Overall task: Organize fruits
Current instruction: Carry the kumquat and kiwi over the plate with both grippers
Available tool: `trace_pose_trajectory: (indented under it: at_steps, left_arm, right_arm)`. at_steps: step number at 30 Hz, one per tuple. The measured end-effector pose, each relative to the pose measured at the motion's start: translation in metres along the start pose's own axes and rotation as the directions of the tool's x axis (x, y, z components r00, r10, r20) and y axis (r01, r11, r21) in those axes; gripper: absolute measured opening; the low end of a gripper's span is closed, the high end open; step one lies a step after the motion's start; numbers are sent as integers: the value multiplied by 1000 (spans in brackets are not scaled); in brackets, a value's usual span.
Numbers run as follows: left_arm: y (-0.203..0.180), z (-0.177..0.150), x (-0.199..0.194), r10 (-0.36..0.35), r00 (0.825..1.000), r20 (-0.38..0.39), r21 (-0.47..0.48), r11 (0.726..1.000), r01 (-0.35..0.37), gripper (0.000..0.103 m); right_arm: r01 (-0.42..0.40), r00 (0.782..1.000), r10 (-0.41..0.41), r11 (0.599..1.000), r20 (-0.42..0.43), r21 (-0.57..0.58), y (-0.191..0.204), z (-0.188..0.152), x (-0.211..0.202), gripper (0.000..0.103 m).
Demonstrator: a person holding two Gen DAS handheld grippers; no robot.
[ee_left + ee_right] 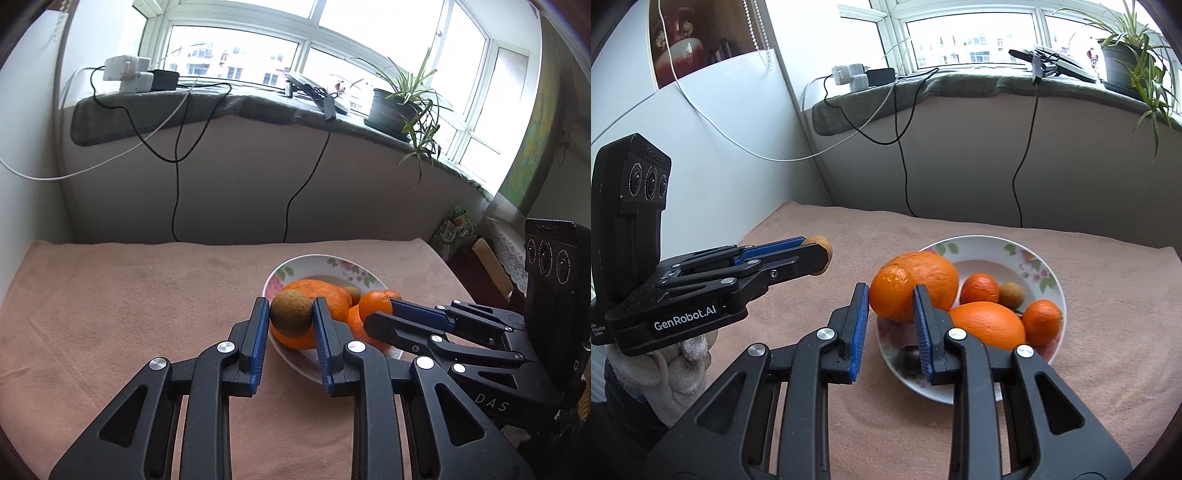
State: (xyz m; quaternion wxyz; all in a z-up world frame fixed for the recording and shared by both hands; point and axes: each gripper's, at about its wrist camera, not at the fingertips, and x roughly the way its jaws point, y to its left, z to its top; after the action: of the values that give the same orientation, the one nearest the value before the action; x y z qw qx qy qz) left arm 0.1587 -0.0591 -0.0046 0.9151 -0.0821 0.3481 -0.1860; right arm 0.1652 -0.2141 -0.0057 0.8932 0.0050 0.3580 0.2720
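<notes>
The left gripper [291,314] squeezes a kiwi [291,313] just left of the plate [1039,260]. The right gripper [891,295] squeezes a small orange [891,286] right over the plate's near side.

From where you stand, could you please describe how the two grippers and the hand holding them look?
Both the left gripper and the right gripper are matte black linkages with silver rivets and ribbed blue pads. White "GenRobot.AI" lettering marks the left one, topped by a black three-lens camera block. A white knit glove covers the hand.
</notes>
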Motion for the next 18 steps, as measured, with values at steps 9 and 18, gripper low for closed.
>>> trace_pose_trajectory:
  at_steps: [9, 18]
  left_arm:
    - [-39, 11, 26, -41, 999, -19, 63, 997, 42, 22]
    - [-59, 15, 49, -33, 998, -48, 108, 993, 38, 22]
  right_arm:
    - [59, 998, -59, 997, -3, 55, -43, 1, -6, 25]
    - [78, 997, -76, 993, -24, 85, -63, 0, 3, 25]
